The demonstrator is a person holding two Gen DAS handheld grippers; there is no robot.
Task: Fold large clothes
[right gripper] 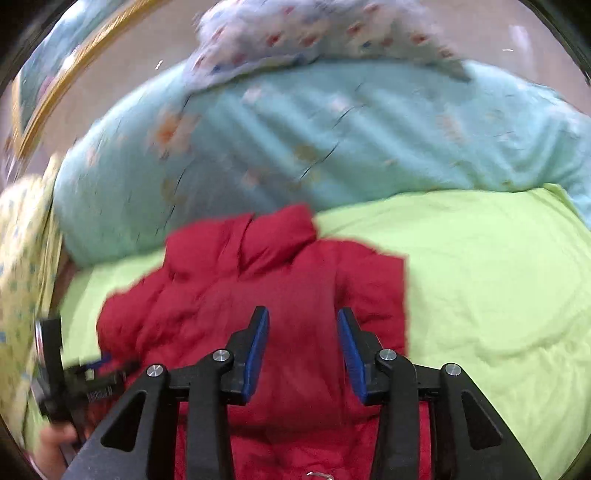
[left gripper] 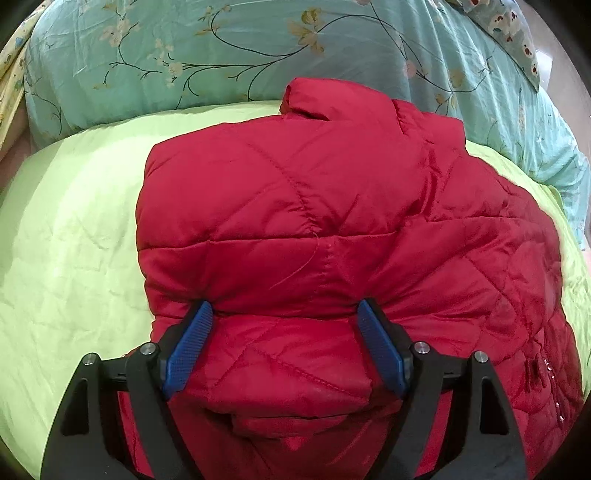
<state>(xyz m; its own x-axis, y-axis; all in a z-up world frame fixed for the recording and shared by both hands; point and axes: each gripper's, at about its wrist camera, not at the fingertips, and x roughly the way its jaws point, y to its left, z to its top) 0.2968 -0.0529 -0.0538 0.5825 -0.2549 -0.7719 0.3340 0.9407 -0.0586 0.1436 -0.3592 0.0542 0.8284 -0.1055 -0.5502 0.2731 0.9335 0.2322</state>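
Note:
A red quilted puffer jacket point(left gripper: 314, 206) lies on the light green bedsheet point(left gripper: 66, 236), collar toward the far side, its sides folded in. My left gripper point(left gripper: 286, 308) is open, its blue pads pressed into the jacket's near part, with a bulge of fabric between the fingers. In the blurred right wrist view the jacket point(right gripper: 229, 288) lies below my right gripper point(right gripper: 302, 314), which is open and hovers over it with nothing held. The left gripper point(right gripper: 88, 373) shows there at the lower left, at the jacket's edge.
A teal floral duvet point(left gripper: 236, 51) is heaped along the far side of the bed, with a patterned pillow point(left gripper: 513, 33) at the far right. A yellow patterned cloth point(right gripper: 22, 258) hangs at the left. Green sheet point(right gripper: 498, 288) extends to the right of the jacket.

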